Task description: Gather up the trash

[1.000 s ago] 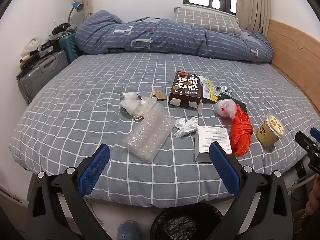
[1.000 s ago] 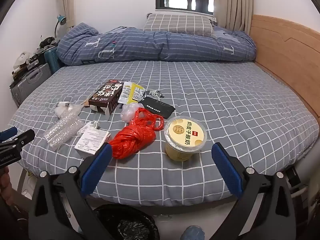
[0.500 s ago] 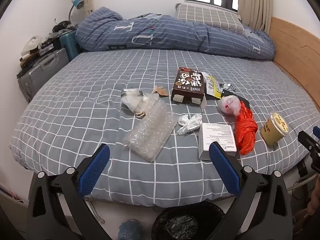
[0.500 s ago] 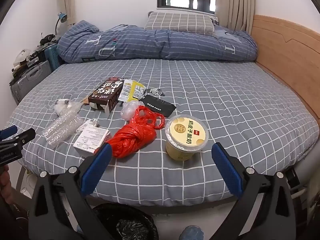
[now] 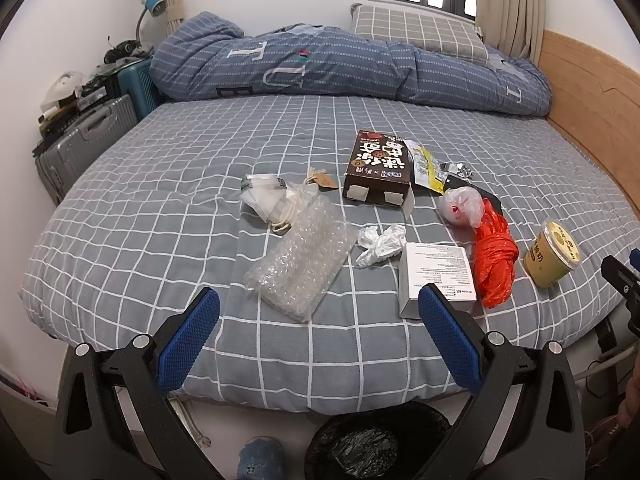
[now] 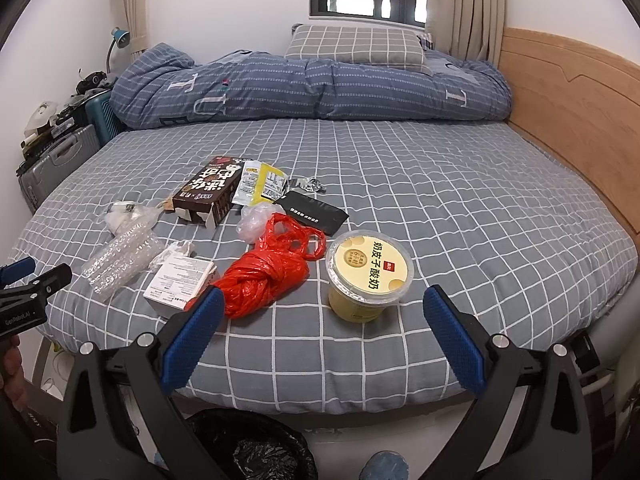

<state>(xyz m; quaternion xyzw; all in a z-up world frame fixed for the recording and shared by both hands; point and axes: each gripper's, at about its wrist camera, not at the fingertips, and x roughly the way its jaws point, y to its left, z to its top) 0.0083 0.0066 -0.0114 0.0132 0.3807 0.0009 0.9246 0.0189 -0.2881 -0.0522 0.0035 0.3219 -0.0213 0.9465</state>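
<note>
Trash lies on the grey checked bed [image 5: 160, 216]: a bubble-wrap sheet [image 5: 302, 258], crumpled tissue [image 5: 380, 242], a white box [image 5: 436, 276], a red plastic bag [image 5: 494, 260] [image 6: 266, 276], a yellow yoghurt cup [image 6: 368, 276] [image 5: 552, 254], a brown carton [image 5: 378, 168] [image 6: 210, 192] and a black pouch [image 6: 312, 212]. My left gripper [image 5: 318, 312] is open and empty over the bed's near edge, facing the bubble wrap and white box. My right gripper [image 6: 320, 312] is open and empty, just short of the red bag and the cup.
A black-lined bin [image 5: 376, 444] [image 6: 248, 444] stands on the floor below the bed's edge. A folded blue duvet [image 5: 344, 68] and pillow lie at the far side. Suitcases [image 5: 80, 148] stand at the left, a wooden headboard [image 6: 568, 128] at the right.
Both grippers have moved slightly forward and tilted down toward the bed; the trash sits a little nearer and lower in view. Both stay open. Nothing on the bed has moved.
</note>
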